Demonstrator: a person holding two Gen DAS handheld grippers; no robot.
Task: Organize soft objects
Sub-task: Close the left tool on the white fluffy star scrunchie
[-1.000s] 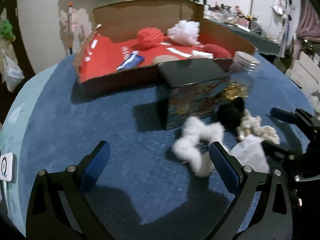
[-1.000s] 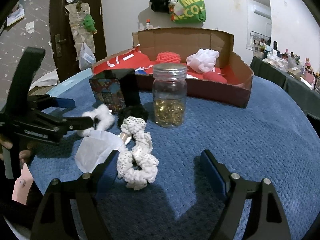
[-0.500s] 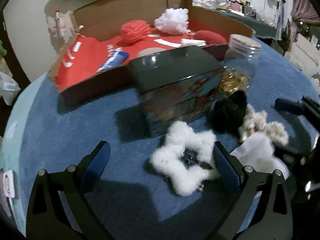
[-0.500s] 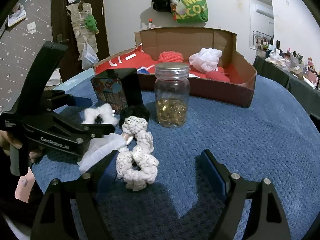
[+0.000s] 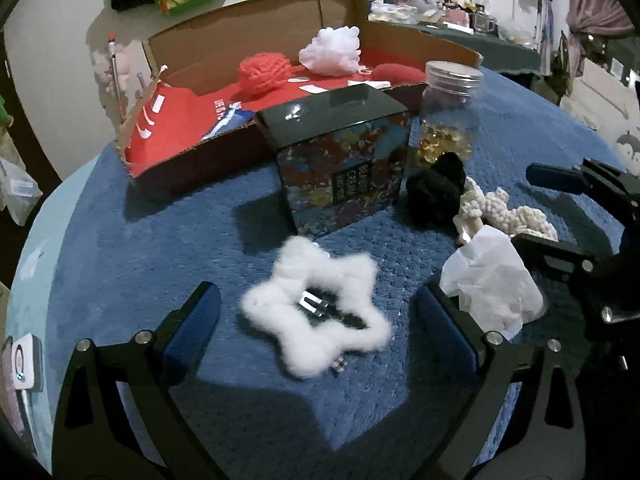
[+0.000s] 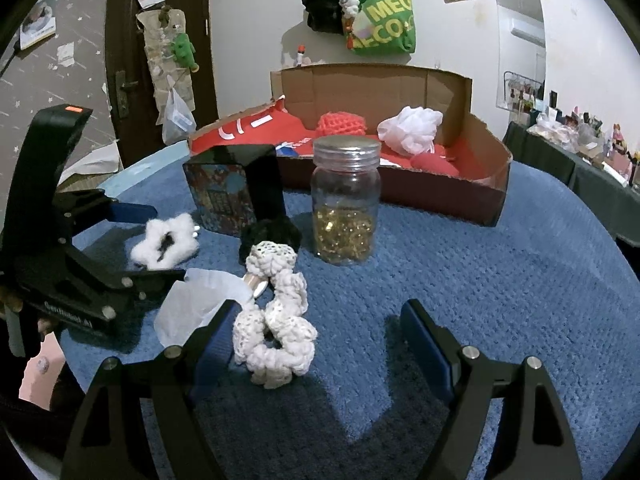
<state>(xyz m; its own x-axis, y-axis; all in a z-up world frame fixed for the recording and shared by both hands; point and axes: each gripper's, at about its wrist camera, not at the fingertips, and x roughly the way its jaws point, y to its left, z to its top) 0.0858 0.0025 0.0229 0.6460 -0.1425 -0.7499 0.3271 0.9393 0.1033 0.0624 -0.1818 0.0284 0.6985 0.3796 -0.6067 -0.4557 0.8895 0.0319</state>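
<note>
A fluffy white star-shaped hair clip (image 5: 320, 312) lies on the blue cloth between the fingers of my open left gripper (image 5: 320, 332); it also shows in the right wrist view (image 6: 166, 242). A cream crocheted scrunchie (image 6: 276, 320) lies just ahead of my open right gripper (image 6: 320, 340), close to its left finger. A black scrunchie (image 5: 436, 192) lies beside it, and a white tissue-like piece (image 5: 492, 284) is near. The cardboard box (image 6: 484, 196) at the back holds a red knitted ball (image 5: 264, 72), a white pouf (image 5: 332, 50) and red fabric.
A dark printed tin box (image 5: 344, 160) and a glass jar of gold bits (image 6: 346, 200) stand between the soft items and the cardboard box. The round table's edge (image 5: 24, 264) is close on the left. A green bag (image 6: 380, 20) hangs on the wall.
My left gripper has moved forward and right, so the white star clip now sits between its fingers. My right gripper has edged slightly closer to the cream scrunchie.
</note>
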